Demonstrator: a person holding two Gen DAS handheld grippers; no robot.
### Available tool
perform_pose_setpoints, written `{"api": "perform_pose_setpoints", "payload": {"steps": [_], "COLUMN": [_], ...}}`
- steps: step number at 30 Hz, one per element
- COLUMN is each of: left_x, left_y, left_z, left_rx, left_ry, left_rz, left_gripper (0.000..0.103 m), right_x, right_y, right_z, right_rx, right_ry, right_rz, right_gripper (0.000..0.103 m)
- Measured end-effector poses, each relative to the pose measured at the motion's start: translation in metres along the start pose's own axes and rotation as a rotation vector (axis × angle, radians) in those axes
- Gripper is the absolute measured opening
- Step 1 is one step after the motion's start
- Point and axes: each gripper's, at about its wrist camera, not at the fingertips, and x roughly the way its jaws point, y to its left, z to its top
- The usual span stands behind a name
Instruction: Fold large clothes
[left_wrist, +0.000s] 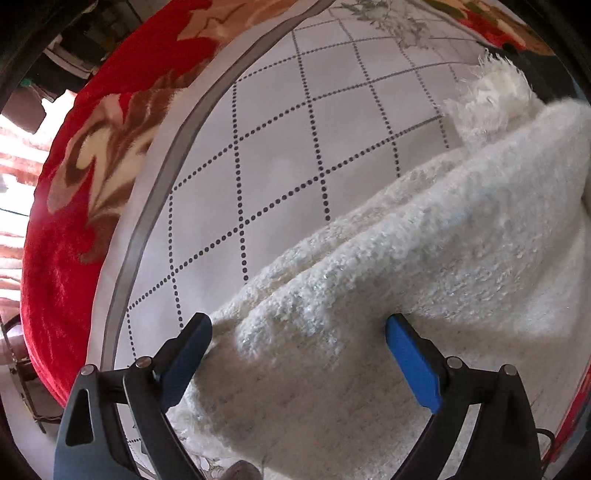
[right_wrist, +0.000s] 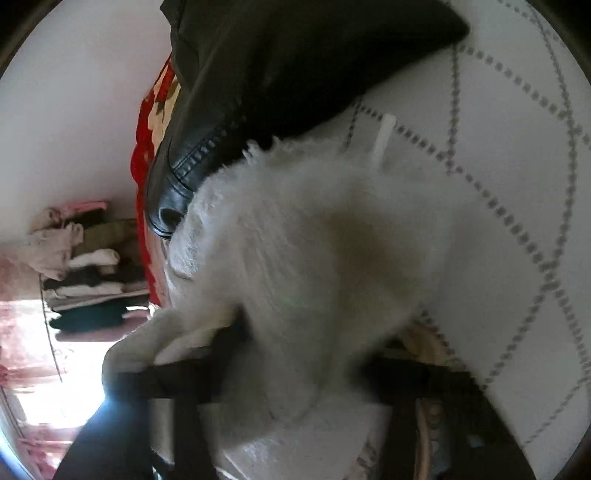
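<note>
A fluffy white sweater (left_wrist: 424, 258) lies bunched on the dotted sheet (left_wrist: 295, 122). The left gripper (left_wrist: 299, 347) straddles a fold, jaws wide, pads not pressing. The right gripper (right_wrist: 295, 354) is blurred (its grip cannot be told). Closing now risks pinching several layers, dragging the fold askew.

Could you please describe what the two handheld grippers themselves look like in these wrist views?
The left gripper has two flat blue pads on black linkage arms joined by silver round pins, with slate-grey side plates cut with triangular slots. A thin black cable shows at its lower right. The right gripper is motion-blurred: only dark, black-looking arms can be made out, with no readable markings.
</note>
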Motion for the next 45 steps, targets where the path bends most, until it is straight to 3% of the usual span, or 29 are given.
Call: {"api": "perform_pose_setpoints", "payload": {"steps": [4,9,13,16,19,21,24,25,27,30,33,35,37,40,42,43,45], "left_x": [-0.002,-0.028,-0.046,-0.055,-0.064,-0.062,-0.06,-0.058,-0.057,-0.057,-0.057,-0.058,-0.062,-0.072,-0.076,-0.074,-0.073], "left_y": [-0.01,-0.025,-0.033,-0.042,-0.052,-0.065,-0.083,-0.088,-0.094,-0.096,-0.098,-0.1,-0.105,-0.11,-0.114,-0.116,-0.12], "left_z": [0.004,-0.006,-0.021,-0.032,-0.052,-0.062,-0.066,-0.066,-0.068,-0.063,-0.058,-0.056,-0.057,-0.055,-0.053,-0.049,-0.043], "left_rx": [0.032,0.125,0.136,0.121,0.106,0.118,0.148,0.16,0.176,0.172,0.186,0.199,0.21,0.236,0.235,0.231,0.221], "left_ry": [-0.003,-0.027,-0.023,-0.018,-0.011,-0.004,-0.001,-0.006,-0.011,-0.018,-0.034,-0.037,-0.045,-0.08,-0.094,-0.098,-0.113], "left_rz": [0.035,0.054,0.008,-0.012,-0.032,-0.042,-0.04,-0.036,-0.022,-0.027,-0.02,-0.014,-0.007,-0.001,0.001,0.001,0.022], "left_gripper": [0.096,0.096,0.096,0.096,0.096,0.096,0.096,0.096,0.096,0.096,0.096,0.096,0.096,0.096,0.096,0.096,0.096], "right_x": [-0.038,-0.121,-0.159,-0.182,-0.205,-0.199,-0.152,-0.141,-0.123,-0.117,-0.106,-0.078,-0.069,-0.09,-0.116,-0.129,-0.134], "right_y": [-0.02,-0.082,-0.133,-0.134,-0.11,-0.094,-0.061,-0.052,-0.032,-0.003,0.011,0.012,0.015,0.034,0.04,0.036,0.043], "right_z": [-0.033,-0.128,-0.181,-0.203,-0.219,-0.229,-0.221,-0.214,-0.182,-0.111,-0.063,-0.043,-0.037,-0.041,-0.055,-0.06,-0.069], "right_rx": [0.182,0.408,0.557,0.534,0.426,0.332,0.159,0.118,0.043,-0.036,-0.074,-0.088,-0.063,-0.081,-0.086,-0.085,-0.074], "right_ry": [-0.079,-0.107,-0.035,-0.045,-0.035,0.026,0.209,0.233,0.196,0.023,-0.1,-0.047,-0.01,-0.04,-0.052,-0.046,-0.001], "right_rz": [0.05,-0.042,-0.128,-0.124,-0.157,-0.168,-0.19,-0.205,-0.229,-0.265,-0.285,-0.338,-0.361,-0.286,-0.218,-0.197,-0.163], "right_gripper": [0.032,0.031,0.056,0.056,0.057,0.057,0.057,0.057,0.056,0.056,0.056,0.056,0.057,0.057,0.066,0.076,0.077]}}
